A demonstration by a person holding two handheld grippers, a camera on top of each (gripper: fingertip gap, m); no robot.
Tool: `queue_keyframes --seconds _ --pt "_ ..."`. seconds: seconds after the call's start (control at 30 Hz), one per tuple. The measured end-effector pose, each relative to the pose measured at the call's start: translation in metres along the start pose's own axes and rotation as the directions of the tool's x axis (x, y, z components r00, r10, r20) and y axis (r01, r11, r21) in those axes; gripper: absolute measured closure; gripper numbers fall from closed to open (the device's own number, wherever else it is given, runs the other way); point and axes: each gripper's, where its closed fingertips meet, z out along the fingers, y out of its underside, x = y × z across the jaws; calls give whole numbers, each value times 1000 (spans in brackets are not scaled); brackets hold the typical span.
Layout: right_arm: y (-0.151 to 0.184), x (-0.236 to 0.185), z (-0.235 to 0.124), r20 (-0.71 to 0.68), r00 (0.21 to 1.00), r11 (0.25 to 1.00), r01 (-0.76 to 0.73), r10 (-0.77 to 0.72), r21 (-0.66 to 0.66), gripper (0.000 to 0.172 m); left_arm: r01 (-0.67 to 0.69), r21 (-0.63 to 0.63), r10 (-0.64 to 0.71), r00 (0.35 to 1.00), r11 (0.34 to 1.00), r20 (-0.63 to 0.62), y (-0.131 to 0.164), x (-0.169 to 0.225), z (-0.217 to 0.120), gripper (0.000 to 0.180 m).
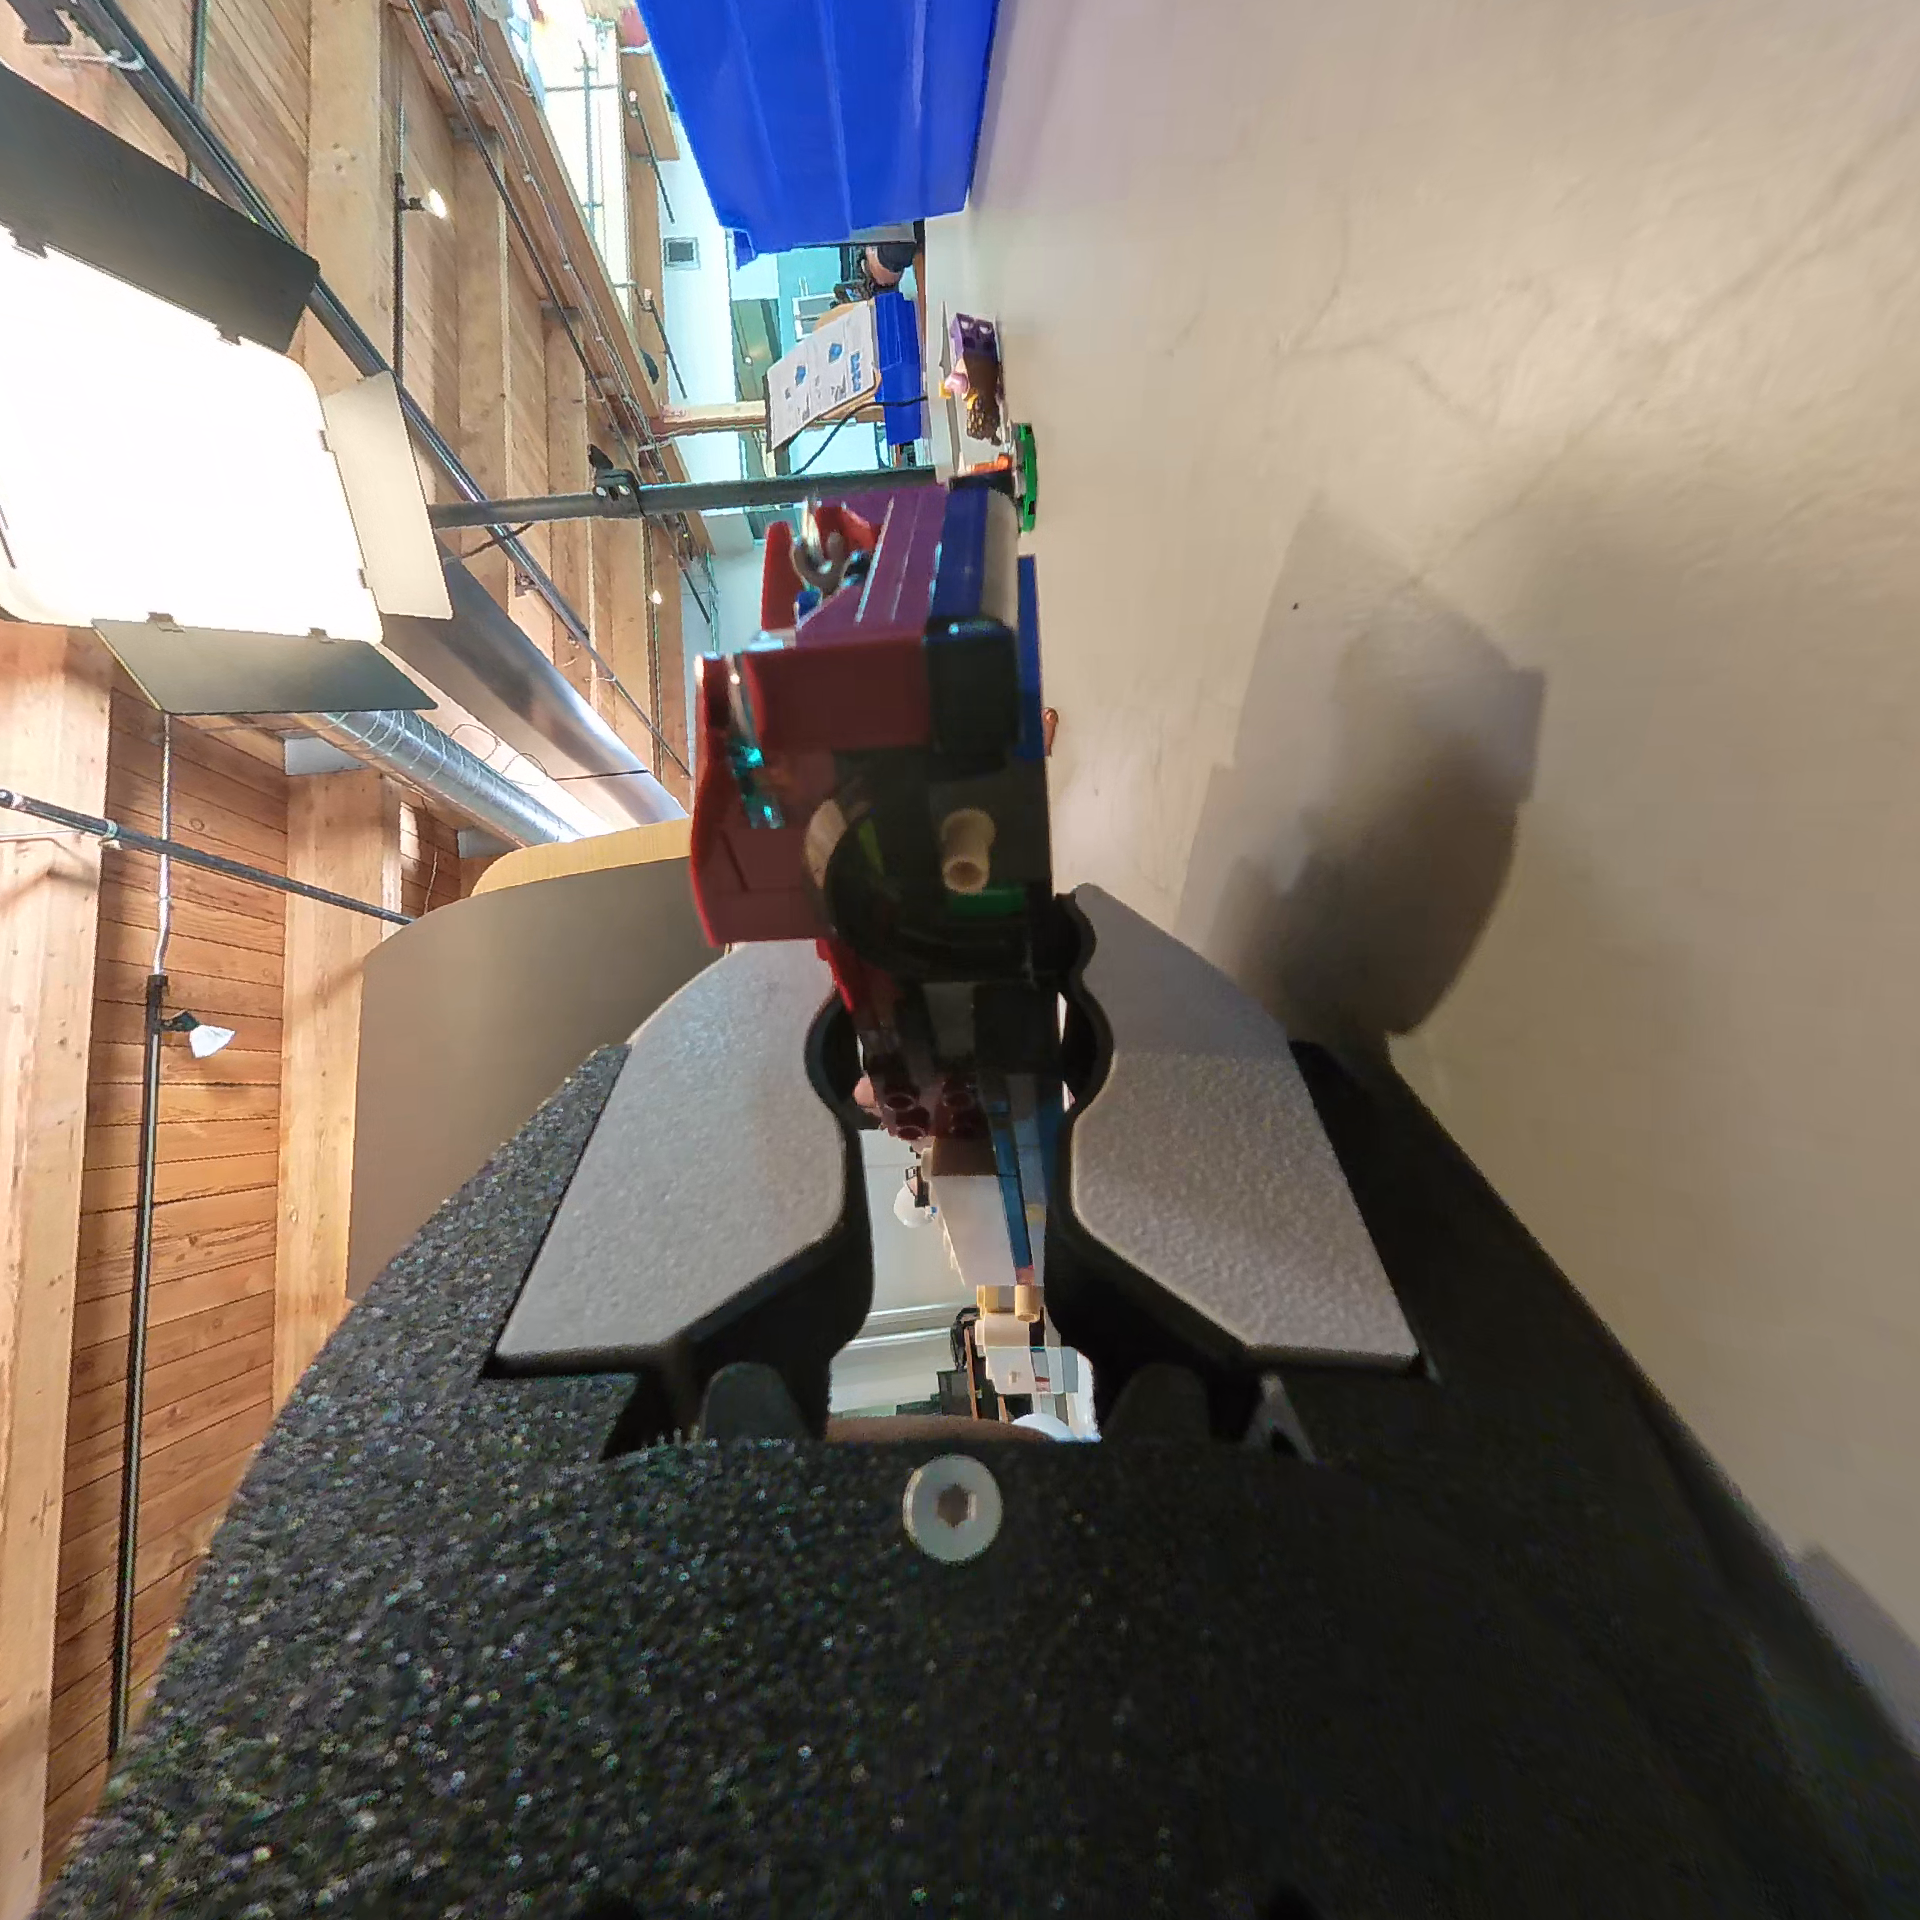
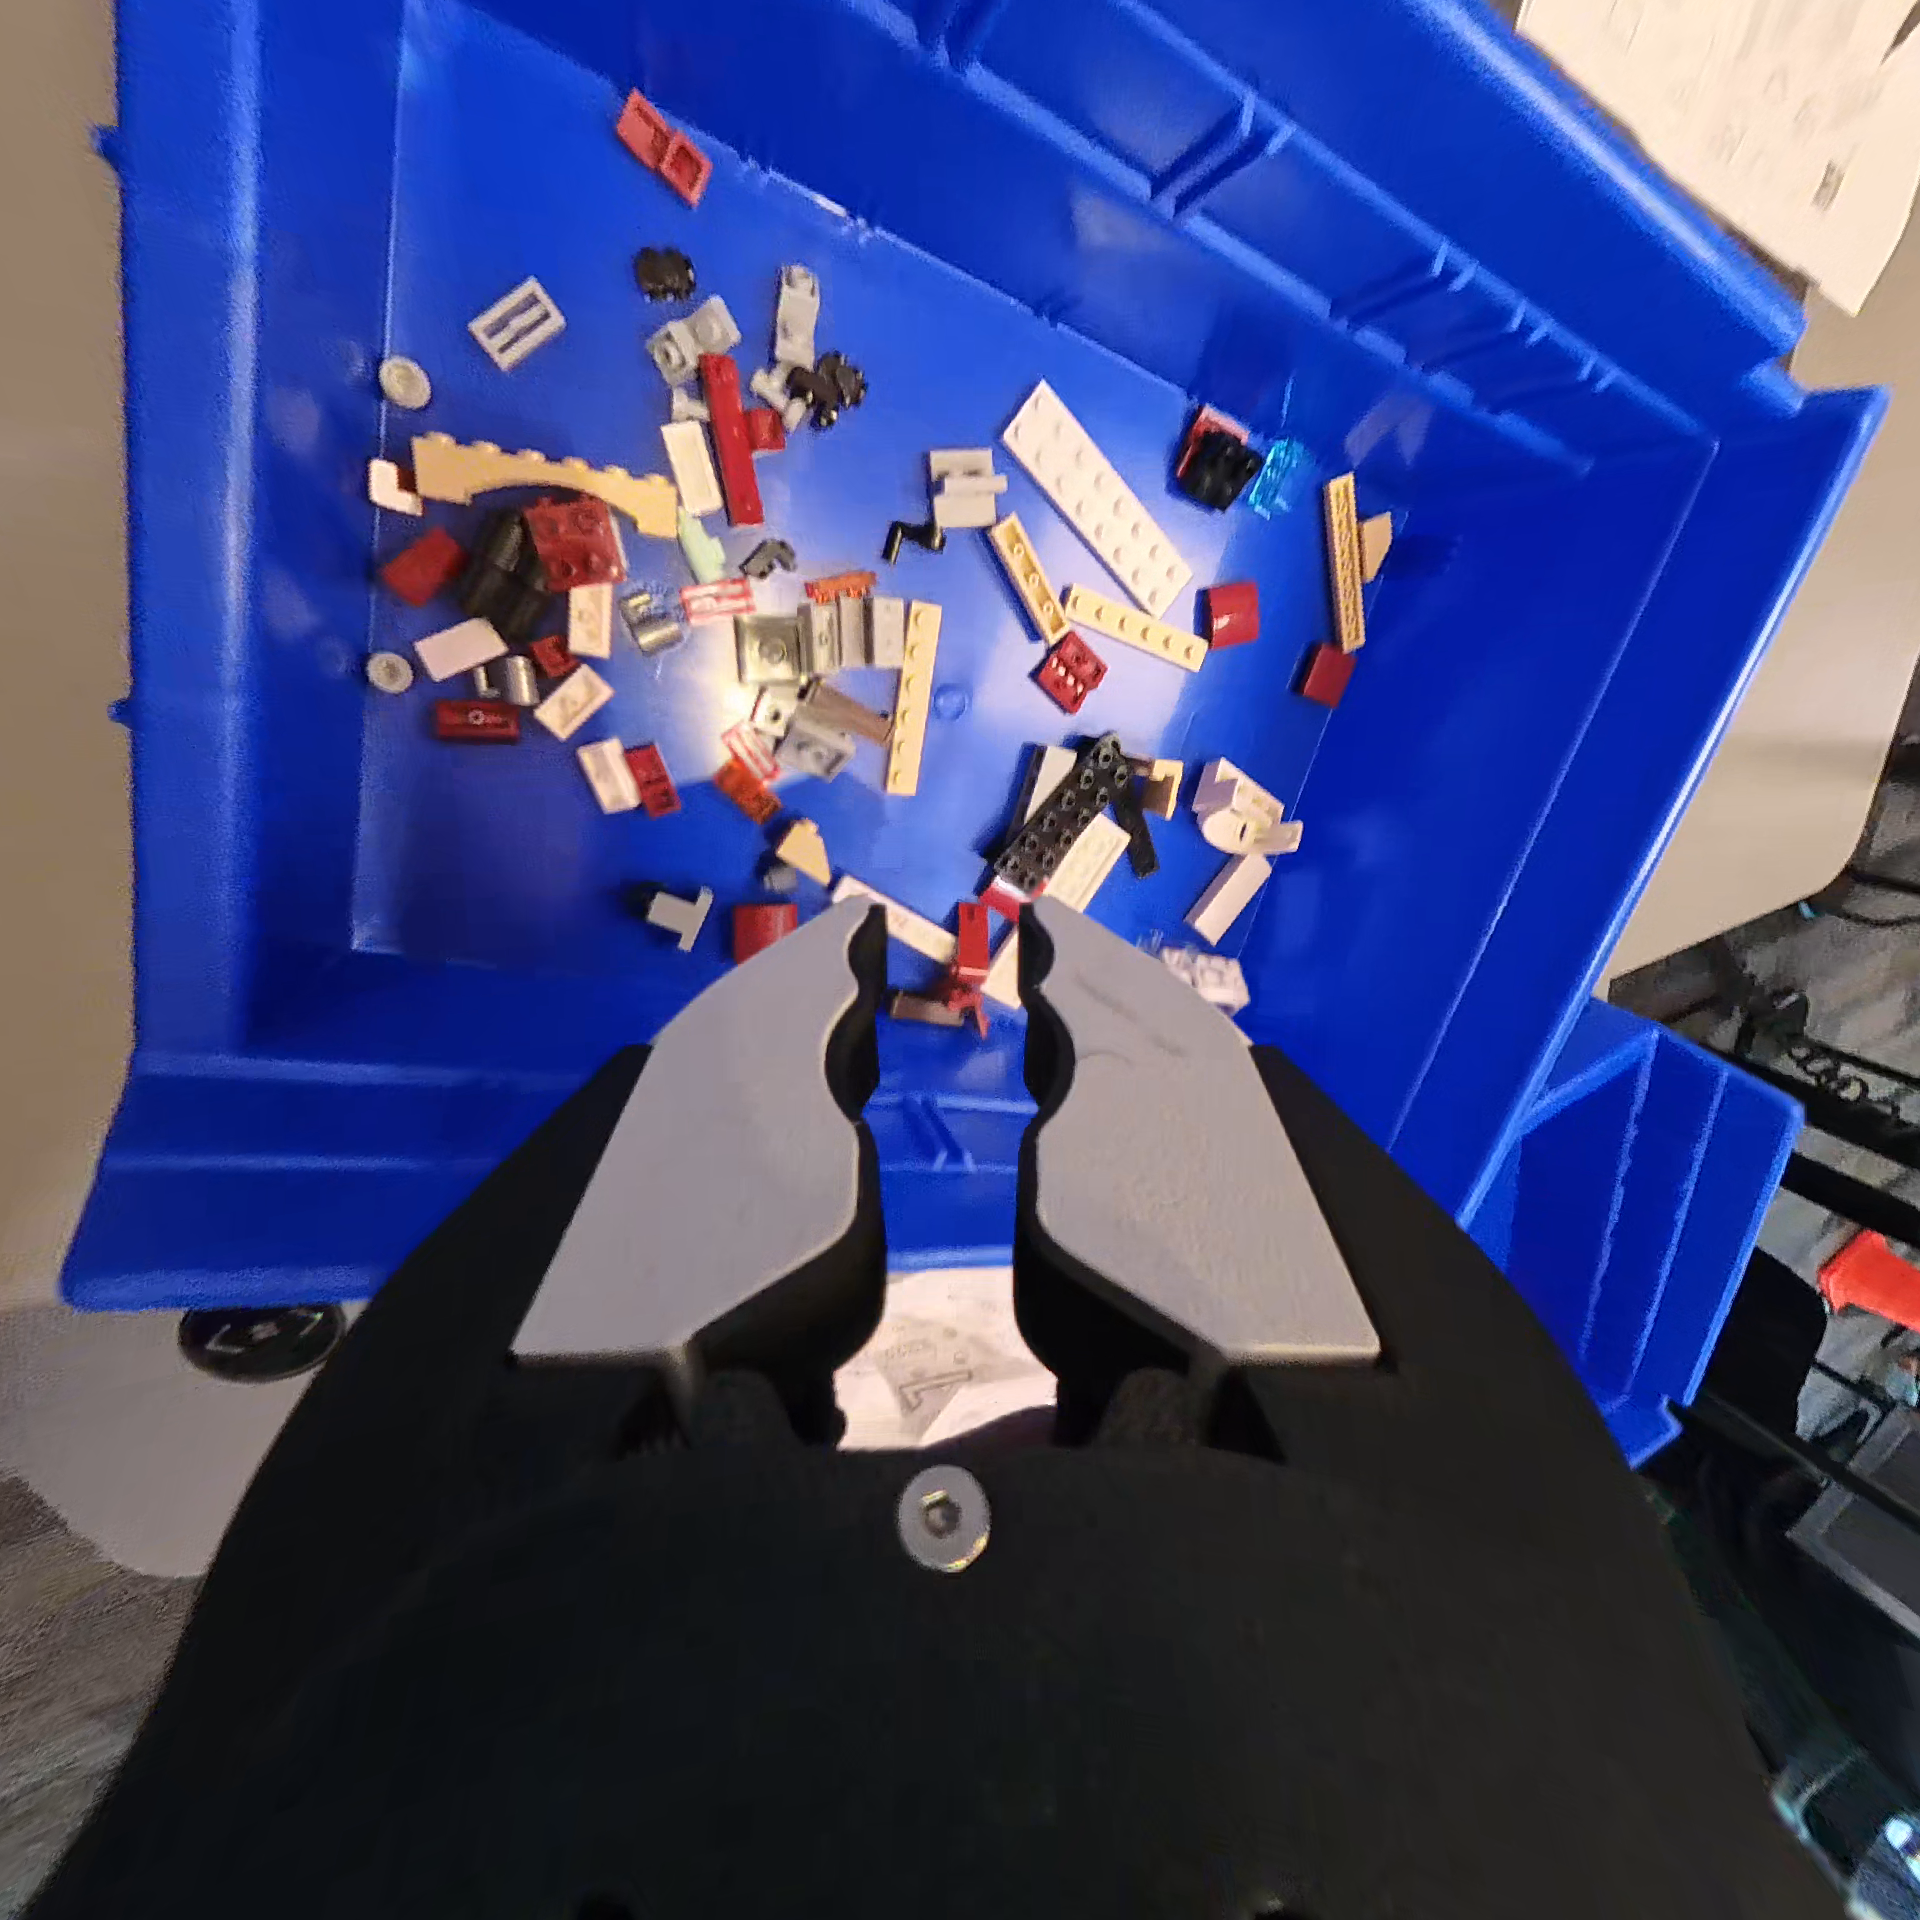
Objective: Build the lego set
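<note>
My left gripper (image 1: 945, 935) is shut on a brick-built model (image 1: 831, 717) of dark red, black, purple and blue parts with a tan peg. Both pads press on its lower black part. The model is held beside the pale tabletop (image 1: 1455, 416), which fills the right of this sideways view. My right gripper (image 2: 951, 920) is open and empty. It hovers over a blue bin (image 2: 1558, 436) holding several loose bricks. A small red piece (image 2: 974, 935) lies on the bin floor below the gap between the fingertips, not touching them. A black studded plate (image 2: 1070, 810) lies just beyond.
In the bin lie a white plate (image 2: 1096, 499), a tan arch (image 2: 540, 478) and several red, grey and tan bits. Paper sheets (image 2: 1745, 125) lie beyond it. In the left wrist view, a small purple-brown build (image 1: 977, 384) and a green piece (image 1: 1027, 478) sit on the table. There is about 40 centimeters between the tips of the two grippers. The black studded plate (image 2: 1070, 810) is closer to my right gripper, around 10 centimeters from its tips; the left tips are 40 centimeters off.
</note>
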Motion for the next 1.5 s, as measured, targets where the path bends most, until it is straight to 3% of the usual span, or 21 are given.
queue_keyframes --seconds 0.27,0.73,1.17,1.5 --pt "21 14 -4 -88 993 993 -89 82 -79 147 -4 10 4 1000 1000 -3 -3 0 -1 144" --pt "6 13 11 -51 998 997 -39 36 -64 146 2 11 -2 1000 1000 -3 -1 -1 0 144" --pt "-52 -50 31 229 953 976 174 -201 129 144 0 10 0 1000 1000 -5 -1 0 1 144" --pt "-60 -75 65 329 912 969 227 -246 96 144 2 10 -2 1000 1000 -5 -1 0 0 144"
